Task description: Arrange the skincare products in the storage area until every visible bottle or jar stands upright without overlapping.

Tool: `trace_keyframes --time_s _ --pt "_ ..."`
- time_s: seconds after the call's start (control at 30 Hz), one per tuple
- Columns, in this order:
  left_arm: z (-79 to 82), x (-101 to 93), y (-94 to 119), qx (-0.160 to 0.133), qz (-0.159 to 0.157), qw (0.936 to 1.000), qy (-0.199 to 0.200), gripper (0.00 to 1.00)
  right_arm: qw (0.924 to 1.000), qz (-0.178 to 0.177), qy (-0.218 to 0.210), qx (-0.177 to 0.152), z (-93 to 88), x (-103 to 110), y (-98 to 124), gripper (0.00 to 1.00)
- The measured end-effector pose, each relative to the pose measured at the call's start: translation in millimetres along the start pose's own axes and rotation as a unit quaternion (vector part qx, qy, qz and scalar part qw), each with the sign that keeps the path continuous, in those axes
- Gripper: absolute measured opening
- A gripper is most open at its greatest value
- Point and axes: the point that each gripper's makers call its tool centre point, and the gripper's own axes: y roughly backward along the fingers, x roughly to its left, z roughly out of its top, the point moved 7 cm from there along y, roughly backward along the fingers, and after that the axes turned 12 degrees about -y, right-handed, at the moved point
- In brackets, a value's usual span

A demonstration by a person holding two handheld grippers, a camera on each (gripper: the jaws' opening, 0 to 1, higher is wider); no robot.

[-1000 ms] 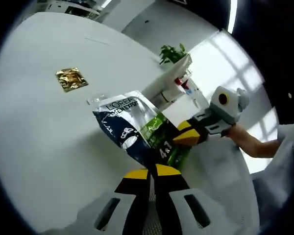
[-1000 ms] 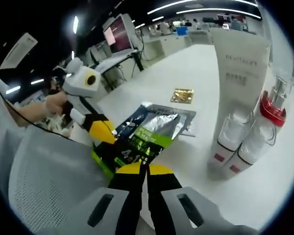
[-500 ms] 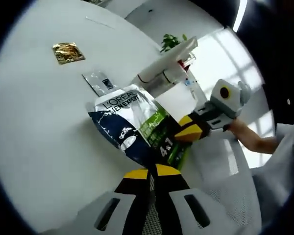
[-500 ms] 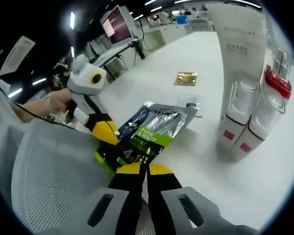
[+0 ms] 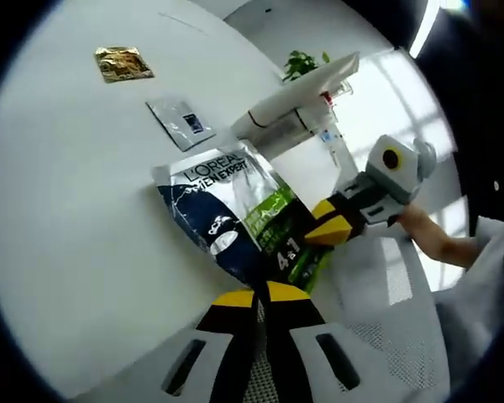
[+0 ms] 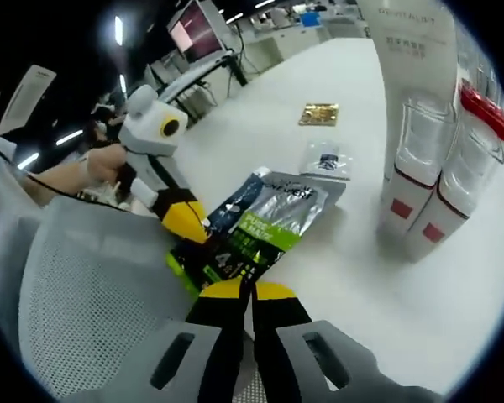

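**Over the table edge: both grippers pinch one sachet pack**

At the centre of the left gripper view, a dark blue, silver and green sachet pack (image 5: 235,220) lies slanted over the white table (image 5: 76,185), its printed silver end toward the upper left and its green end toward the lower right. The left gripper (image 5: 260,295) rises from the bottom edge with its yellow-tipped jaws pressed together on the pack's lower corner. From the right of that frame the right gripper (image 5: 323,228) reaches in, its yellow tip closed on the pack's green edge; a hand (image 5: 420,228) holds it.

Toward the upper left lie a small gold sachet (image 5: 123,63) and, nearer the pack, a small silver sachet (image 5: 181,122), well apart from each other. A white tube (image 5: 307,92) and clear bottles with red trim (image 5: 323,109) stand grouped in the upper middle, beside a green plant (image 5: 301,62).

Seen from the right gripper view, its own jaws clamp the pack at bottom centre, while the tube and bottles stand upright at the right edge. A grey mesh chair (image 6: 76,294) fills the lower left.
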Motion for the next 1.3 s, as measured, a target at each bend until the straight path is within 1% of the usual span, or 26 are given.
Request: trace_keyframes --time_s 0.33,0.6,1.0,1.23,1.3 --pt "3.1 9.1 -6 0.005 0.003 0.9999 0.008 0.0 0.9999 -0.003 -0.004 0.014 0.9 -6 -5 0.02" --pt "8.3 15.6 -9 -0.004 0.005 0.9999 0.016 0.0 0.9998 -0.007 -0.011 0.013 3.0 -12 -8 0.02" --pt "18.9 26.3 -7 -0.023 0.012 0.9993 0.025 0.0 0.9998 -0.017 -0.012 -0.004 12.4 -17 -12 0.02" --pt "22.7 29.8 -7 -0.032 0.018 0.9989 0.029 0.0 0.9994 -0.02 -0.023 -0.015 15.6 -22 -15 0.02" --pt "25.0 31.5 -7 -0.036 0.021 0.9987 0.031 0.0 0.9991 -0.022 -0.029 -0.024 17.3 -25 -16 0.02"
